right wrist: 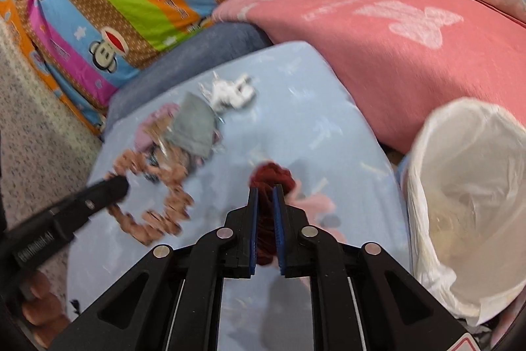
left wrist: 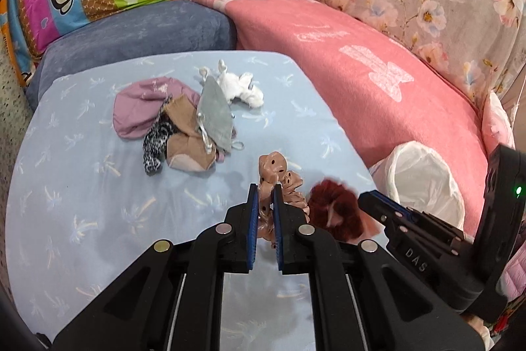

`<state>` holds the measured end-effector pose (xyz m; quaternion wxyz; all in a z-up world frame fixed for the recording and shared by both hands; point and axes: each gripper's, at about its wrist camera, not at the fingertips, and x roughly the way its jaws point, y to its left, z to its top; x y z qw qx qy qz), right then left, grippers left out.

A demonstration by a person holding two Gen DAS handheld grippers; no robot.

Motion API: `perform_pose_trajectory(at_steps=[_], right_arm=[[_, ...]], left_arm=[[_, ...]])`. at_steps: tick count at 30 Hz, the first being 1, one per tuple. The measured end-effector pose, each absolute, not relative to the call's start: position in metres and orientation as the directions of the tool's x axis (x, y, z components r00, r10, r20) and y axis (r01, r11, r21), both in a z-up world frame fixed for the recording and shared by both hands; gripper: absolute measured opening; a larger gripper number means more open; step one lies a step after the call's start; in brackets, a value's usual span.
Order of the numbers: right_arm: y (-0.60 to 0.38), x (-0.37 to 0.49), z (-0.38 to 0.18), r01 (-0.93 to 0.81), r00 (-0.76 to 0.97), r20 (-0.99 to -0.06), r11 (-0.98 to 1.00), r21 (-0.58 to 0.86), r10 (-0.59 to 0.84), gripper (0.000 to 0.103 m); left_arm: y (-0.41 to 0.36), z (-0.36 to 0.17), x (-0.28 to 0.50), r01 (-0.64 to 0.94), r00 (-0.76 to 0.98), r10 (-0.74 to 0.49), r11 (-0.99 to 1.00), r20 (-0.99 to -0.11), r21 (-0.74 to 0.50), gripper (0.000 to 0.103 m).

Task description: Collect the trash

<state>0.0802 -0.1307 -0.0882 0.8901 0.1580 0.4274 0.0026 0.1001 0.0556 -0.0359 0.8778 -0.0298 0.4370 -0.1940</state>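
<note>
Trash in hand, two pieces: a tan dotted scrunchie [left wrist: 274, 183] pinched between the nearly closed jaws of the left gripper [left wrist: 264, 203], lower centre of the left view; a dark red scrunchie [right wrist: 271, 180] clamped likewise in the right gripper [right wrist: 265, 203], centre of the right view. Both sit over the pale blue sheet [left wrist: 98, 219]. White-lined bin [right wrist: 466, 193] stands at right frame edge, beside the pink blanket [right wrist: 394, 55]. More scraps piled upper centre: grey pouch [left wrist: 213, 114], white tissue wad [left wrist: 240, 86]. Risk, judged: the tan loop hangs slack and could snag the other gripper or the bin liner; a thin pinch on soft fabric may slip before reaching the bin.
</note>
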Motion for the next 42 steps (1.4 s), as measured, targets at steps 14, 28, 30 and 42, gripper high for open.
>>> perform_pose_trajectory(at_steps=[14,28,30,42], right_arm=[[-0.139,0.043,-0.125,0.154,0.581,-0.804,0.953,0.260,0.125,0.030],[-0.145,0.040,-0.141,0.184,0.563,-0.818,0.948,0.260,0.116,0.002],[-0.146,0.038,-0.127,0.174,0.591,-0.798,0.946,0.273,0.122,0.002],[-0.161,0.037,-0.019,0.105,0.772,-0.624,0.942,0.318,0.125,0.002]], left_arm=[[0.051,-0.059,0.090,0.310,0.501,-0.352,0.926,-0.791,-0.216,0.009],[0.043,-0.061,0.085,0.325,0.488,-0.354,0.922,-0.797,-0.210,0.009],[0.042,-0.058,0.084,0.331,0.493,-0.359,0.920,-0.792,-0.210,0.009],[0.018,-0.021,0.077,0.398,0.536,-0.406,0.895,-0.740,-0.202,0.009]])
